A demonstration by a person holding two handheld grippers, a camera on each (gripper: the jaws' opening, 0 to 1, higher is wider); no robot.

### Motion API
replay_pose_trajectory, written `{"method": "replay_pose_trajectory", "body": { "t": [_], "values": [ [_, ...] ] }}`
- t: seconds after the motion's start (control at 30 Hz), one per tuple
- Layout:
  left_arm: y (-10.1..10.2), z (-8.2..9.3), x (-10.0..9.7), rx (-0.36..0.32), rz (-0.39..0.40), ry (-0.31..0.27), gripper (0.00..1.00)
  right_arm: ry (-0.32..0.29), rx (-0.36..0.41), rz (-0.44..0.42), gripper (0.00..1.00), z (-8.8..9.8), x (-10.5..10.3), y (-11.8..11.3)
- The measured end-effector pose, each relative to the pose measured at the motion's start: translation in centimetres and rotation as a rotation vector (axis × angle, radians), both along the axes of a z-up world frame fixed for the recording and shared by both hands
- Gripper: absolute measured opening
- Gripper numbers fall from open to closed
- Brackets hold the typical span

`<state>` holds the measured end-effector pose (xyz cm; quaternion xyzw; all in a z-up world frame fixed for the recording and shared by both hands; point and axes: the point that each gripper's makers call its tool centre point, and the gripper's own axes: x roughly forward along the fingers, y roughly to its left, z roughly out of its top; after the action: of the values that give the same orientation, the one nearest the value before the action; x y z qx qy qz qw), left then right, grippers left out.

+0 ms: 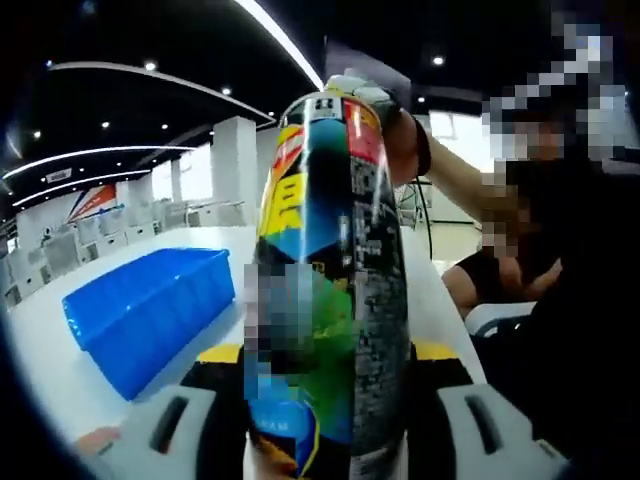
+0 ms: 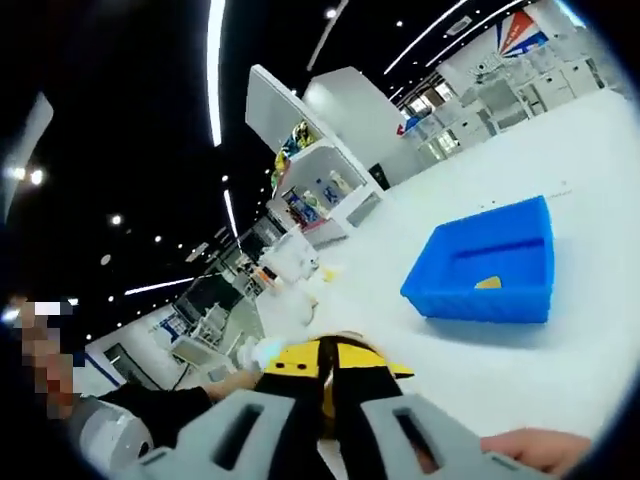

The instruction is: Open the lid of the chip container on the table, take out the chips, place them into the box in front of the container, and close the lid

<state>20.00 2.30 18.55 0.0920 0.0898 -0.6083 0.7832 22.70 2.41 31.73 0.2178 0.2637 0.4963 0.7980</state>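
Chip container (image 1: 325, 290) stands pinched between the left hand-held gripper (image 1: 325, 425) jaws; right hand-held gripper (image 2: 325, 425) pressed together.

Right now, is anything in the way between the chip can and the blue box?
Nothing visible is. The left gripper holds the chip can, and the blue box sits open on the white table beside it, with bare tabletop between them.

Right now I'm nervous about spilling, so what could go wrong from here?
1. The chip can is clamped low in the left gripper and stands tall above it, so it could tip or slip.
2. The blue box lies off to one side, not under the can; chips could land on the table.
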Motion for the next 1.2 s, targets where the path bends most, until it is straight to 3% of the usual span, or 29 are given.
{"method": "replay_pose_trajectory", "body": {
  "t": [0.3,0.47,0.57,0.7,0.77,0.87,1.0,1.17,1.2],
  "values": [
    [0.1,-0.4,-0.1,-0.023,-0.010,0.007,0.62,-0.107,-0.106,0.067,0.03,1.1,-1.0,3.8],
    [-0.2,-0.6,-0.5,-0.063,-0.033,-0.002,0.62,-0.113,-0.107,0.106,0.01,1.5,-1.8,5.3],
    [-0.3,-0.5,-0.5,-0.094,-0.041,0.002,0.62,-0.149,-0.133,0.114,0.01,1.7,-1.9,5.7],
    [-0.2,-0.4,-0.6,-0.133,-0.047,-0.035,0.63,-0.203,-0.151,0.112,0.02,1.7,-2.0,6.0],
    [0.1,-0.9,-0.6,-0.092,-0.051,-0.105,0.64,-0.223,-0.156,0.106,0.04,1.8,-2.0,6.1],
    [0.6,-1.4,-1.1,-0.075,-0.062,-0.098,0.64,-0.220,-0.150,0.110,0.06,1.9,-2.1,6.2],
    [2.0,-0.2,-1.3,-0.152,-0.059,-0.078,0.61,-0.232,-0.153,0.113,0.07,1.9,-2.3,6.4],
    [3.7,1.6,-0.8,-0.237,-0.027,-0.061,0.51,-0.231,-0.152,0.117,0.07,2.0,-2.5,6.5],
    [3.8,1.6,-0.8,-0.242,-0.027,-0.035,0.47,-0.232,-0.152,0.120,0.07,2.0,-2.6,6.6]
  ]
}}
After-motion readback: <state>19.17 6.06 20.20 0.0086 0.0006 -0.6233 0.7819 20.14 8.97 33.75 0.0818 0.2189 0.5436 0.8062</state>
